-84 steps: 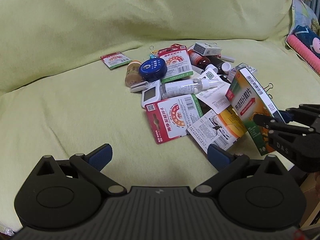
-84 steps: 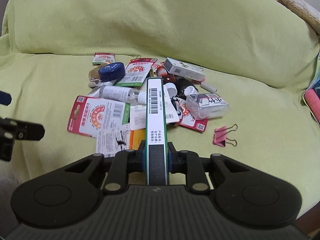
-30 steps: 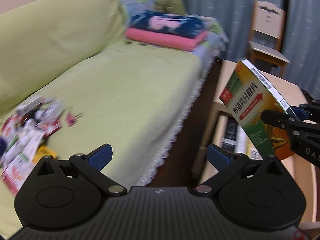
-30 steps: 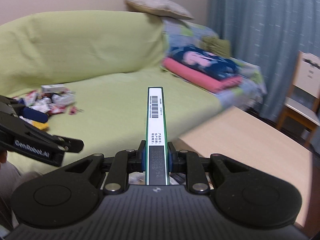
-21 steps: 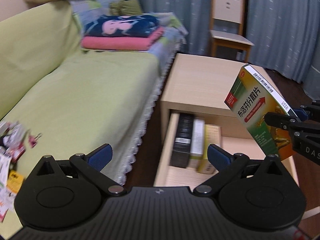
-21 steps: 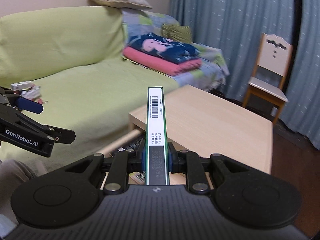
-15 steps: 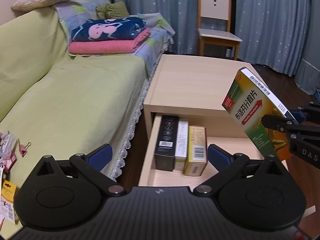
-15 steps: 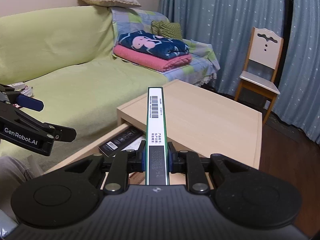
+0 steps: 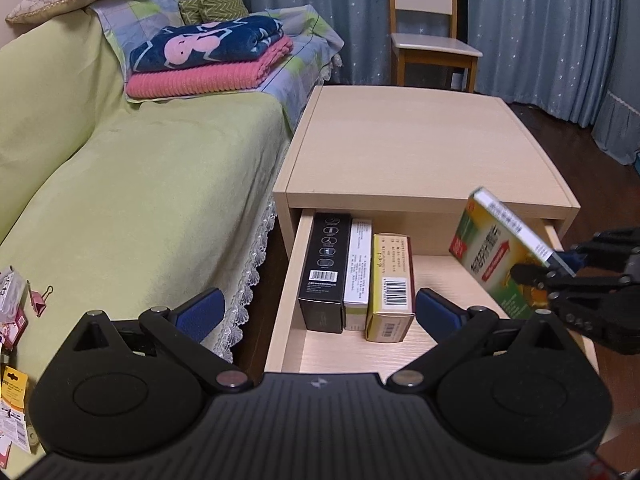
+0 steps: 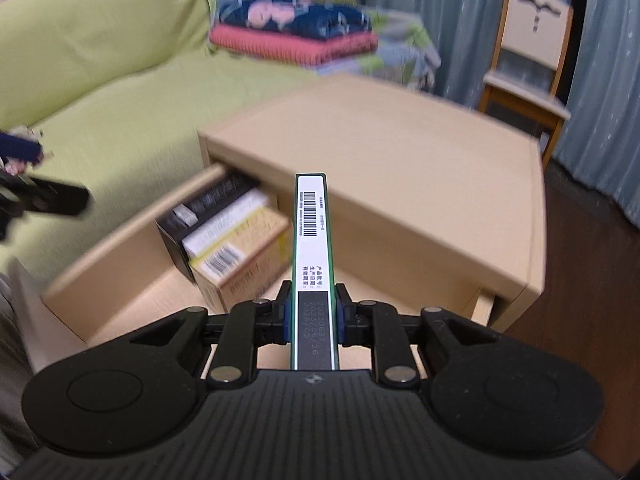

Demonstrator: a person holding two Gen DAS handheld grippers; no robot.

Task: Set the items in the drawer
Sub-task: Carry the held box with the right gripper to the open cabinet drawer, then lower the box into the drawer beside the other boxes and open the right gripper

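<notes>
The right gripper (image 10: 314, 312) has its jaws clamped on a green box (image 9: 500, 258), holding it tilted above the right side of the open drawer (image 9: 286, 300). Three boxes already stand in a row at the drawer's left: black (image 9: 324, 272), white (image 9: 358, 268), yellow (image 9: 392, 284). The left gripper (image 9: 318, 310) hovers near the drawer front, jaws spread wide and empty. Beside the nightstand (image 9: 416, 144) is a green sofa (image 9: 140, 184).

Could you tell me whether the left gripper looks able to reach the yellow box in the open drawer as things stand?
Probably yes: the left gripper is open and empty, the drawer stands open, and nothing lies between it and the yellow box.
</notes>
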